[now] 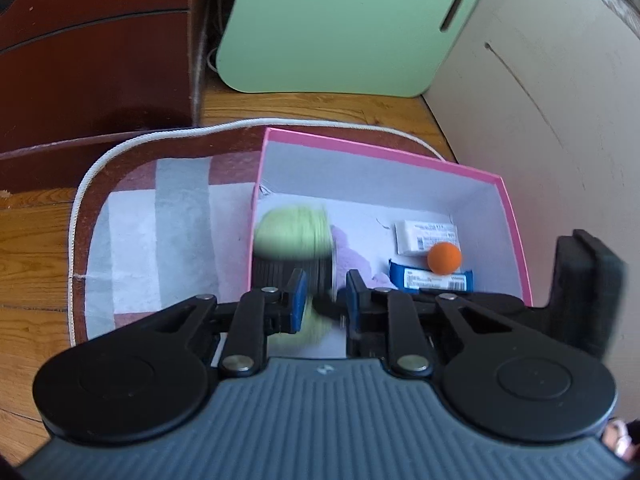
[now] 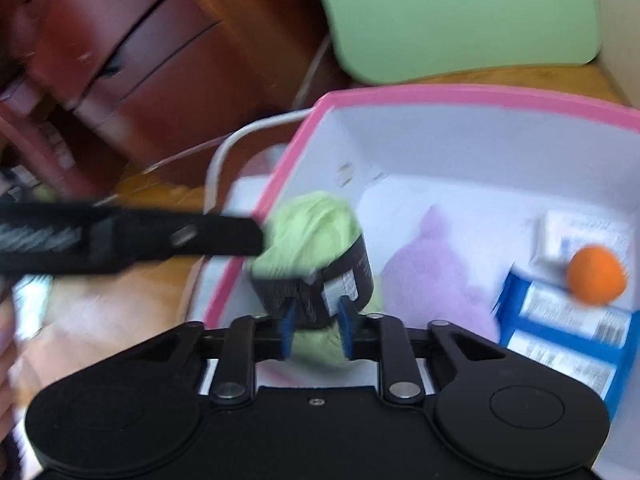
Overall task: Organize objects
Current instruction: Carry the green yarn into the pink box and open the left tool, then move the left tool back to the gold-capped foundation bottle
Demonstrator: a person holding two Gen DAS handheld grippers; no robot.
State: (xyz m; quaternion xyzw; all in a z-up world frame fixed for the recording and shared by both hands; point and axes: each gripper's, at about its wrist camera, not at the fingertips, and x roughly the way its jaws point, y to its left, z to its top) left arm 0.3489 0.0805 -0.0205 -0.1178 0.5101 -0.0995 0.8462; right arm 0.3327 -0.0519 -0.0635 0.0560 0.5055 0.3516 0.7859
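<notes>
A pink box [image 1: 516, 216] with a white inside stands on a mat. A skein of light green yarn [image 1: 294, 232] with a black band hangs over the box's left side. My left gripper [image 1: 322, 294] has its blue pads either side of the band, with a small gap, so the grip is unclear. In the right wrist view my right gripper [image 2: 316, 328] is shut on the yarn's black band [image 2: 320, 280]. The left gripper's finger [image 2: 160, 236] crosses that view at the left, touching the yarn [image 2: 308, 228]. Both views are blurred.
In the box lie a lilac soft item [image 2: 440, 272], an orange ball [image 1: 444, 257], a white packet [image 1: 424, 236] and blue packets [image 2: 568, 320]. A dark wooden drawer unit [image 1: 96, 52] stands at the left, a green panel [image 1: 344, 24] behind, a pale wall [image 1: 540, 100] at the right. The floor is wood.
</notes>
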